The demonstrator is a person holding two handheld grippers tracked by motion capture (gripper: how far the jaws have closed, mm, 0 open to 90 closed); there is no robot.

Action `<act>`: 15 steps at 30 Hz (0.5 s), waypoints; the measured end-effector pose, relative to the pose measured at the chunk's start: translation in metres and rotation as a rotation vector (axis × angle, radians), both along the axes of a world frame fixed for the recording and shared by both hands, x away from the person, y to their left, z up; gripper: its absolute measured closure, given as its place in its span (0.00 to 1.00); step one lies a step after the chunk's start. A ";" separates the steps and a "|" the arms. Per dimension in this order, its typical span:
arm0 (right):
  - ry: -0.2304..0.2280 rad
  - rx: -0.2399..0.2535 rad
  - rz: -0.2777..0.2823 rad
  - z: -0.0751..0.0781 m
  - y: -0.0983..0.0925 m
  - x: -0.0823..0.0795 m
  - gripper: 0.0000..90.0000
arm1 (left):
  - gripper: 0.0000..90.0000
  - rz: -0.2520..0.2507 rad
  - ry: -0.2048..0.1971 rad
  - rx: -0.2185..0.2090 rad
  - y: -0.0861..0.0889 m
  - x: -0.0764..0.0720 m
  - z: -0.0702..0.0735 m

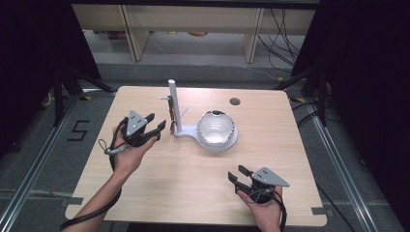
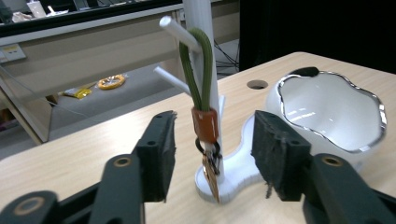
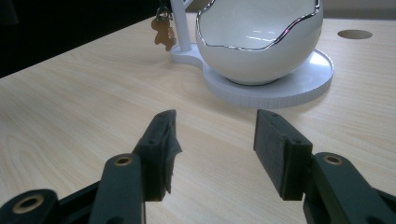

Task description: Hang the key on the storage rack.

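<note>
L gripper [image 2: 212, 154] open | keychain [image 2: 205, 126] on stand [image 1: 174, 104] | bowl [image 3: 261, 37] top cropped

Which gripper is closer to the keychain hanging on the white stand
Left. The left gripper sits open just beside the keychain, jaws framing it without touching. The right gripper is open near the table's front edge, well away.

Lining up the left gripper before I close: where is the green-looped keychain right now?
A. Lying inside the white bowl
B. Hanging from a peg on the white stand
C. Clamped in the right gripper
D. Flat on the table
B: the green loop of the keychain hangs over a peg on the white stand, in line with the gap of the open left gripper.
</note>
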State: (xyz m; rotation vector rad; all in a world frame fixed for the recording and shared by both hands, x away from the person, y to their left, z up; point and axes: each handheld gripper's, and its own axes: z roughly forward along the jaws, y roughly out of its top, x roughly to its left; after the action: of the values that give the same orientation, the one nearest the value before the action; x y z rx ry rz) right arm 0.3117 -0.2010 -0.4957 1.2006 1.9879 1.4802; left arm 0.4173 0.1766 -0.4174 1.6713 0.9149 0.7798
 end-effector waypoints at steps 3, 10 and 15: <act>-0.022 -0.038 0.005 0.001 -0.003 0.002 0.55 | 0.49 -0.005 0.005 -0.011 0.007 -0.009 -0.005; -0.015 -0.019 0.004 -0.002 -0.004 0.004 0.55 | 0.44 0.036 0.028 -0.030 0.034 -0.040 -0.032; -0.011 -0.018 0.004 -0.004 -0.005 0.005 0.55 | 0.43 0.072 0.069 -0.057 0.050 -0.059 -0.058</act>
State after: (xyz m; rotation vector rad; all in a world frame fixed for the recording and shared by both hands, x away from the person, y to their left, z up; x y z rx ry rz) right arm 0.3164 -0.2063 -0.5000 1.1795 1.9928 1.4646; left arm 0.3587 0.2265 -0.4758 1.6316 1.0414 0.7417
